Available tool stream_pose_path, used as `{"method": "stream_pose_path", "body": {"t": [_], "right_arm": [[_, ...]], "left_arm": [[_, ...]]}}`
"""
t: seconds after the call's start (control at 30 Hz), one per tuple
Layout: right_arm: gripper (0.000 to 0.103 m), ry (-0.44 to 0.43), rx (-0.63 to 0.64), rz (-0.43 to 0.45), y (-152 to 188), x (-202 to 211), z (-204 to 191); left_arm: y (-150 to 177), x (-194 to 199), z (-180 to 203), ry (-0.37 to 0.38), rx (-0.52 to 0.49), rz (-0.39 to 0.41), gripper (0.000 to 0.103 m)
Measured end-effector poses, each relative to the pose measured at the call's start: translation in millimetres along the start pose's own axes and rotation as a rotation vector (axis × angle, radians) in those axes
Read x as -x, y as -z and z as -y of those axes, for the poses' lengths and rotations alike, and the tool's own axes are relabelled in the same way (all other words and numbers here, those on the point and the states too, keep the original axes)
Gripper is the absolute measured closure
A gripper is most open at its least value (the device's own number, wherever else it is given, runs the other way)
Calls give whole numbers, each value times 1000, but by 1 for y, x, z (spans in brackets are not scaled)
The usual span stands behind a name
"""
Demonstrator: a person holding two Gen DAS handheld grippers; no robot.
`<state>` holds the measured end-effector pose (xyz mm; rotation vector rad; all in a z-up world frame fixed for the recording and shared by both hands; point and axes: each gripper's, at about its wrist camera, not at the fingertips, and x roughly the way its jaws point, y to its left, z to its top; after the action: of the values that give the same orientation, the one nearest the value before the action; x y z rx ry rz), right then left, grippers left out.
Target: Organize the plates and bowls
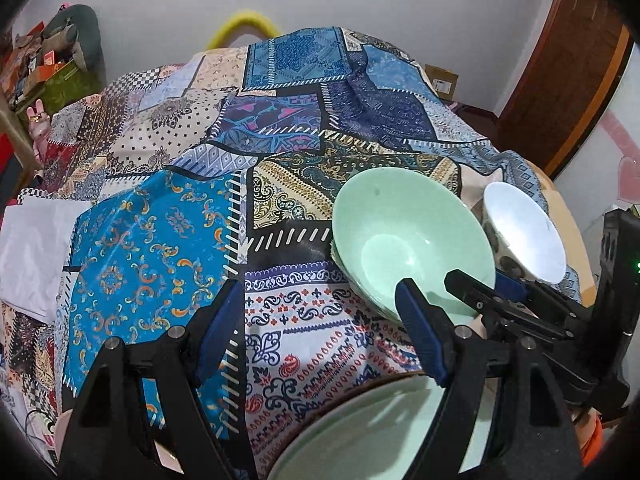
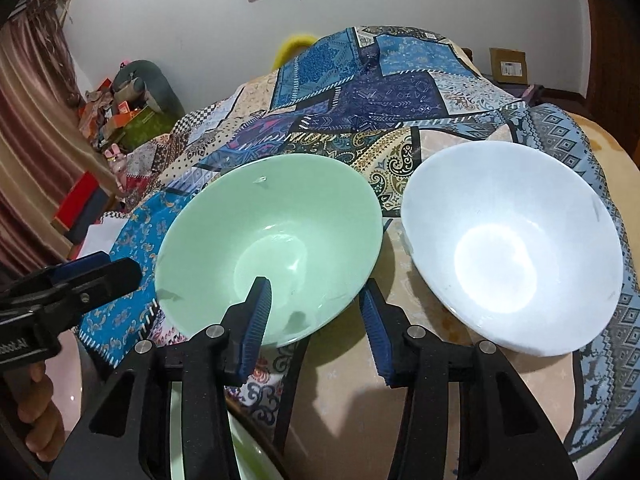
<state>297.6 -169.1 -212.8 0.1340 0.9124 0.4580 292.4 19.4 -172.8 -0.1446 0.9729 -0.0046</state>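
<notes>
Right hand-held gripper (image 2: 316, 320): jaws spread, straddling the near rim of the green bowl (image 2: 268, 248). Left finger sits inside the bowl, right finger outside the wall, not yet pinched. Judged a rim grasp being lined up, since a wide bowl offers little else for two fingers to take.

Left hand-held gripper (image 1: 320, 312): released, holding nothing, hovering above the patterned cloth (image 1: 160, 240). Its right finger reaches the green bowl's near edge at about 2 o'clock in the left wrist view. Probably standing by while the right one works.

Green bowl stands upright on the counter (image 2: 400, 400), on the cloth's edge. From the left wrist view it appears to rest in another green bowl; cannot be sure.

White bowl (image 2: 512, 248): just beside the green one at 3 o'clock in the right wrist view, rims near, apart. Upright; outside is patterned.

Green plate (image 1: 372, 432): at 6 o'clock under the left hand-held gripper, near counter edge.

Likely intent: lift and nest the bowls. Risk: a glazed rim could slip from the pads.
</notes>
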Motion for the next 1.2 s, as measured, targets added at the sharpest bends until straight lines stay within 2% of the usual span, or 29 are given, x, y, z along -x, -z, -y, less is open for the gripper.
{"method": "stream_pose_path", "body": {"t": [0.2, 0.37, 0.5, 0.7, 0.8, 1.03, 1.2], "right_arm": [[67, -20, 3, -17, -3, -8, 0], [71, -30, 50, -26, -6, -13, -6], [72, -41, 105, -28, -6, -12, -14], [72, -86, 148, -44, -6, -14, -23], [72, -124, 157, -51, -6, -11, -26], [71, -127, 130, -70, -11, -15, -25], [71, -59, 129, -47, -17, -19, -24]], "left_arm": [[-3, -12, -5, -9, 18, -17, 25], [-6, -24, -10, -30, 34, -39, 32], [-5, -34, -16, -33, 59, -70, 42], [-1, -46, -24, -42, 92, -114, 68], [1, -49, -26, -46, 101, -122, 75], [1, -48, -22, -50, 78, -102, 79], [0, -50, -25, -40, 83, -103, 79]]}}
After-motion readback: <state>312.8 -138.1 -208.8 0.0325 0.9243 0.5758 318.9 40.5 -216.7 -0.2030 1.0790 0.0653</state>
